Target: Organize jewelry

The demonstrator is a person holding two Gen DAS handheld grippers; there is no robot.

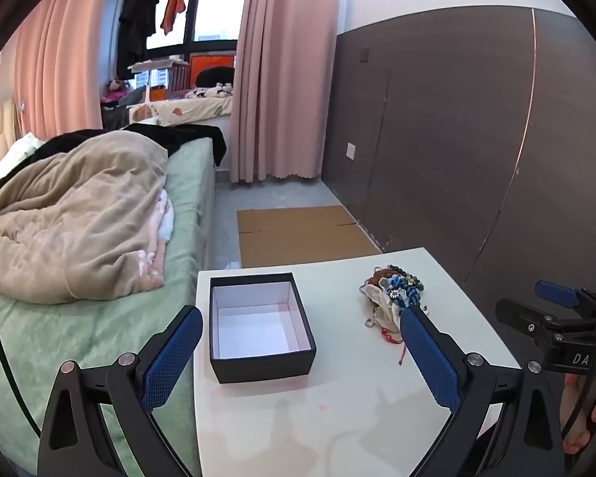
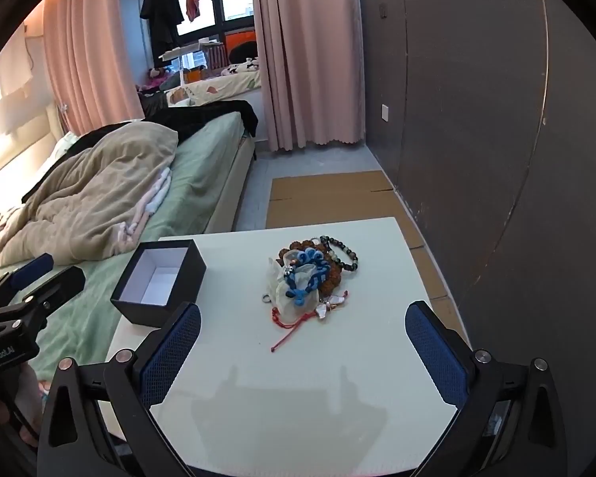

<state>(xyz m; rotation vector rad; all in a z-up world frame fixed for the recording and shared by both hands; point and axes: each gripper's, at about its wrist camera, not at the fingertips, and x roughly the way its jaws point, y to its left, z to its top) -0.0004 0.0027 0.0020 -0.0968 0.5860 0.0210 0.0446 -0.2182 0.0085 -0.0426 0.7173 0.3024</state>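
A black box (image 1: 260, 328) with a white empty inside stands open on the left of the white table (image 1: 337, 409); it also shows in the right wrist view (image 2: 159, 282). A pile of jewelry (image 2: 312, 274) lies on the table: bead bracelets, a blue knotted cord, a red string and a small white pouch; it also shows in the left wrist view (image 1: 393, 294). My left gripper (image 1: 302, 318) is open and empty, above the table's near side with the box between its fingers. My right gripper (image 2: 304, 318) is open and empty, just short of the pile.
A bed (image 1: 79, 218) with a green sheet and beige blanket lies along the table's left side. A dark panelled wall (image 1: 476, 139) runs on the right. Flat cardboard (image 1: 302, 234) lies on the floor beyond the table. Pink curtains (image 1: 282, 71) hang at the window.
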